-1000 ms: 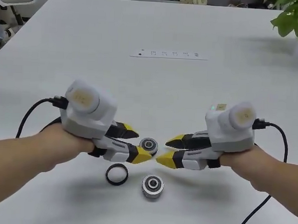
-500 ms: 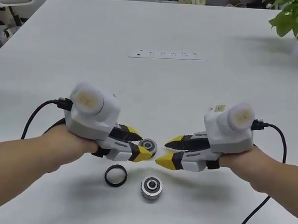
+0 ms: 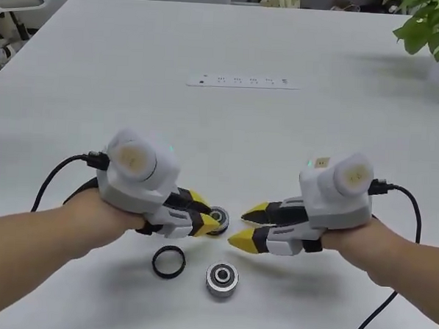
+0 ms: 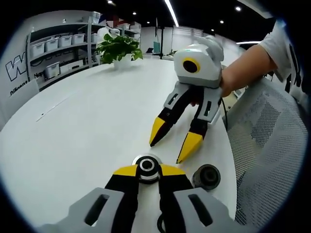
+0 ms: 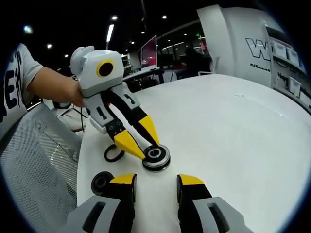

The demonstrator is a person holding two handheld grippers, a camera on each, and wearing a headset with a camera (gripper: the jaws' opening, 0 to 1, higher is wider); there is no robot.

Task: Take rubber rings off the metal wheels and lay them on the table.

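My left gripper [image 3: 209,215] is shut on a small metal wheel [image 3: 218,218] that rests on the white table [image 3: 228,135]. In the left gripper view its yellow tips flank the wheel [image 4: 147,167] closely. My right gripper [image 3: 238,226] hovers open just right of that wheel, jaws pointing at it and holding nothing. In the right gripper view, the right gripper [image 5: 158,180] faces the wheel [image 5: 156,157] and the left gripper [image 5: 141,141]. A loose black rubber ring [image 3: 169,262] lies flat in front of the left gripper. A second wheel [image 3: 221,278] lies beside it near the table's front edge.
A white power strip [image 3: 242,82] lies mid-table, farther back. A green plant [image 3: 433,28] stands at the far right corner. Black cables [image 3: 53,178] trail from both grippers toward the front edge. A mesh chair [image 5: 43,160] stands by the table edge.
The left gripper's jaws have narrowed around the wheel, from standing wider apart to gripping it. The right gripper has stayed open in about the same place.
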